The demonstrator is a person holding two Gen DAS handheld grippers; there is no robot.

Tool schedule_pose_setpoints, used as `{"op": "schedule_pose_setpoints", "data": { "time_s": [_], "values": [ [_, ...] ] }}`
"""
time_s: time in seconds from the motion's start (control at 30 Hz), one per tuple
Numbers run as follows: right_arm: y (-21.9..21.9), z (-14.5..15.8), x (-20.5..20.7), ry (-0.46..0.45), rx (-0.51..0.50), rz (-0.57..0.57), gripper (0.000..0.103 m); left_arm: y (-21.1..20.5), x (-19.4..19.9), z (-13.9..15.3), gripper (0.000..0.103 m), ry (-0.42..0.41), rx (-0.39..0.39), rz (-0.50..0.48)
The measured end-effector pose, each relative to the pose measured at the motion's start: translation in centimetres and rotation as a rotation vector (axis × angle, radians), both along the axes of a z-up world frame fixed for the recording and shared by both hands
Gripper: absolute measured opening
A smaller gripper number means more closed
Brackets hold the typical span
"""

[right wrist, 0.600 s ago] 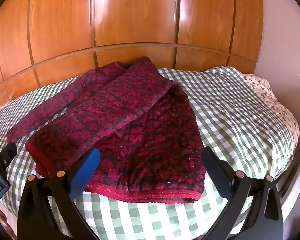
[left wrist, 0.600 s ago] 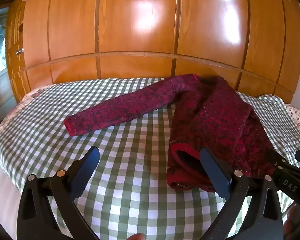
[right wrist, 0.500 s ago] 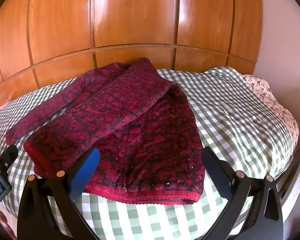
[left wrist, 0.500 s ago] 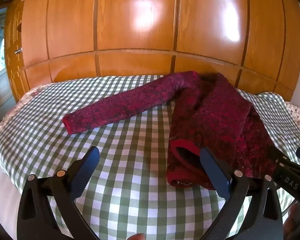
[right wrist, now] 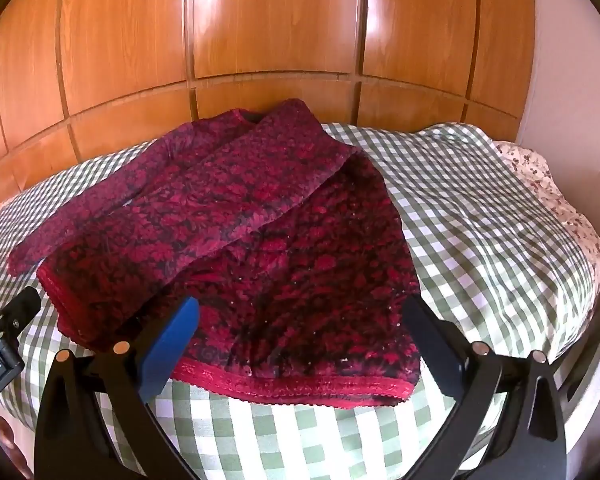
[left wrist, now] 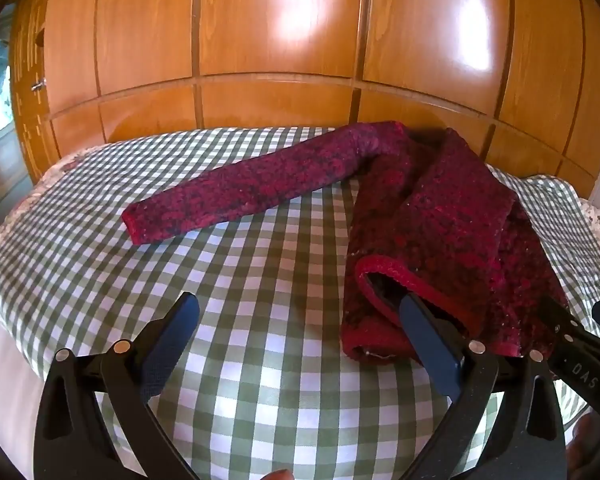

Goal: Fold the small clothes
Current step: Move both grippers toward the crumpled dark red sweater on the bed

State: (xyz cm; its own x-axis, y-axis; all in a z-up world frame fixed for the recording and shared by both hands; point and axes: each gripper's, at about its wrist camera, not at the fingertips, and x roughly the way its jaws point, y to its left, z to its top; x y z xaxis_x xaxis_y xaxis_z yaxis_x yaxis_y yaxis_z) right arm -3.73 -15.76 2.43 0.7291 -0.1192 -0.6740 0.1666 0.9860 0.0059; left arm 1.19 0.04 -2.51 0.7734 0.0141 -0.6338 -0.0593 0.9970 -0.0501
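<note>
A dark red patterned long-sleeved top (right wrist: 260, 240) lies on the green-and-white checked bed cover (right wrist: 480, 220). One side is folded over its body. Its other sleeve (left wrist: 252, 188) stretches out flat to the left in the left wrist view. My left gripper (left wrist: 296, 320) is open and empty, low over the cover, with its right fingertip at the top's hem opening (left wrist: 384, 284). My right gripper (right wrist: 300, 316) is open and empty, just above the top's near hem (right wrist: 292, 384). The other gripper's body shows at the edge of each view.
A tall wooden wardrobe (left wrist: 280, 60) stands right behind the bed. A floral sheet (right wrist: 560, 204) shows at the bed's right edge, beside a white wall (right wrist: 568, 80). Bare checked cover (left wrist: 140, 272) lies left of the top.
Both grippers have drawn slightly back and up from the top; the top lies as before. Both stay open.
</note>
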Motion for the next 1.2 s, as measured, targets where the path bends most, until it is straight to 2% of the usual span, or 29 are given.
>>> {"op": "schedule_pose_setpoints", "data": {
  "time_s": [0.73, 1.2],
  "values": [
    [0.5, 0.0, -0.1, -0.002, 0.004, 0.039, 0.101, 0.9, 0.1, -0.1, 0.099, 0.012, -0.004, 0.013],
    [-0.1, 0.2, 0.0, -0.023, 0.098, 0.085, 0.101, 1.5, 0.8, -0.6, 0.099, 0.021, -0.001, 0.026]
  ]
}}
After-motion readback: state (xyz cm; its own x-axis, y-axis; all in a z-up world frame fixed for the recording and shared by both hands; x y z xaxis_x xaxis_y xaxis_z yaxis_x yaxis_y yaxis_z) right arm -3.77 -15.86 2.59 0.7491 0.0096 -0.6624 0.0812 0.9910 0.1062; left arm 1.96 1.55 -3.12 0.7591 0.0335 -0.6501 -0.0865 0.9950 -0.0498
